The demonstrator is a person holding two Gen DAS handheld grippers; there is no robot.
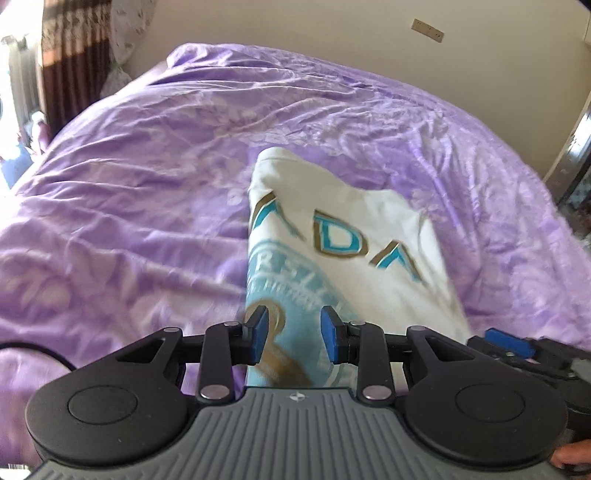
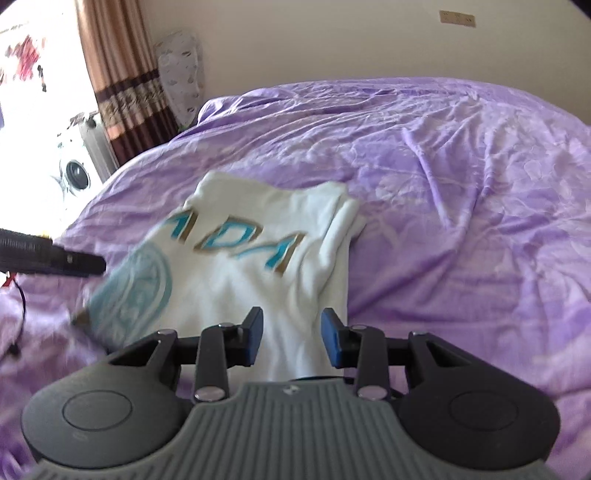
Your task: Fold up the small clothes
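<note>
On my far left stands a brown striped curtain (image 1: 74,55) by a bright window, with a pale patterned cushion (image 2: 181,70) leaning against the cream wall beside it. The purple bedspread (image 1: 129,177), creased and faintly flowered, fills nearly everything below that.

My left gripper (image 1: 294,334) hangs above the near end of the white T-shirt (image 1: 351,229). Its blue pads (image 1: 260,334) stand partly apart, neither wide nor narrow, and they press on nothing; the shirt's pale blue round print shows through the gap, but I cannot tell whether the cloth touches either pad.

The T-shirt lies on the bed just ahead of me, folded lengthwise into a long strip, running away from my hands toward the wall. Teal letters edged in gold, reading "ADA", cross its middle, and the blue roundel sits on the part nearest my left side. On its right edge the folded layers bunch into soft ridges.

My right gripper (image 2: 292,338) hovers over the shirt's plain white near end, its jaws also half apart with nothing pinched between them. From the left wrist view, its blue-tipped finger shows at the right edge, just beside the shirt. Farther right the bedspread runs on bare, and a small wall plate (image 2: 457,17) sits high on the wall.
</note>
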